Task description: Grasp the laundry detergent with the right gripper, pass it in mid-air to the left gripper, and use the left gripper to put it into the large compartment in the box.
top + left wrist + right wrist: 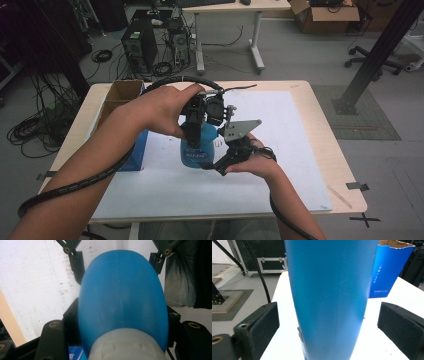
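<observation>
The tall blue plastic bottle (198, 145) is clamped near its top by the left gripper (196, 131). The right gripper (222, 165) stands released around it; the bottle should be kept upright above the middle of the bench (300, 150).

The high view looks forward and down across the table (310, 150) from its near side. The left gripper view looks steeply down, very close on the blue bottle (122, 292). The right gripper view faces it level, equally close. All three share the bottle.
</observation>
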Demonstrator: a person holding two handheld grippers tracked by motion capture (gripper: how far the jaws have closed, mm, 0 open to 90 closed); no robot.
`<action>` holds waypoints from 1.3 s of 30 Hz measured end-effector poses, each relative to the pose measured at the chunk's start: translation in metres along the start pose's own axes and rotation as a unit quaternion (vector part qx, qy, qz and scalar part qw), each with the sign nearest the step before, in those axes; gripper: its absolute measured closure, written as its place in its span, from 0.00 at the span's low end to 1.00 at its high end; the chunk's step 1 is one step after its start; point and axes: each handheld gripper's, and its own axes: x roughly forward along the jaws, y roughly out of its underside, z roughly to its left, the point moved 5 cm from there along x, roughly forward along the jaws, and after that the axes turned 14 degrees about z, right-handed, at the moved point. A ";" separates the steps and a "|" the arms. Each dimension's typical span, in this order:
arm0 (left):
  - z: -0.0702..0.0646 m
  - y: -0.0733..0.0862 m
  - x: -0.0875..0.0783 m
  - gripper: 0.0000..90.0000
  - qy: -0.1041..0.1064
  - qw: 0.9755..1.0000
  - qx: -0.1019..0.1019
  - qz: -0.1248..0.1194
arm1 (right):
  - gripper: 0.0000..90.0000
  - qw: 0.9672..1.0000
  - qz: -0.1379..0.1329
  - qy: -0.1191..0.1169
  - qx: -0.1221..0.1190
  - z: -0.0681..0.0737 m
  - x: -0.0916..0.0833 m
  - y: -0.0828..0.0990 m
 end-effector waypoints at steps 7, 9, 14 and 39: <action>0.003 0.002 0.001 0.42 0.006 1.000 -0.015 0.005 | 0.00 1.000 0.026 -0.008 -0.011 -0.001 -0.008 -0.002; 0.003 0.002 0.001 0.42 0.006 1.000 -0.015 0.004 | 0.00 0.999 0.031 -0.006 -0.015 -0.002 -0.010 -0.002; 0.005 0.003 0.000 0.42 0.010 1.000 -0.019 0.003 | 0.00 0.998 0.051 -0.003 -0.026 -0.004 -0.021 -0.002; 0.021 0.027 -0.021 0.42 0.079 0.982 -0.171 -0.006 | 0.02 0.973 0.229 0.003 -0.038 -0.017 -0.091 0.016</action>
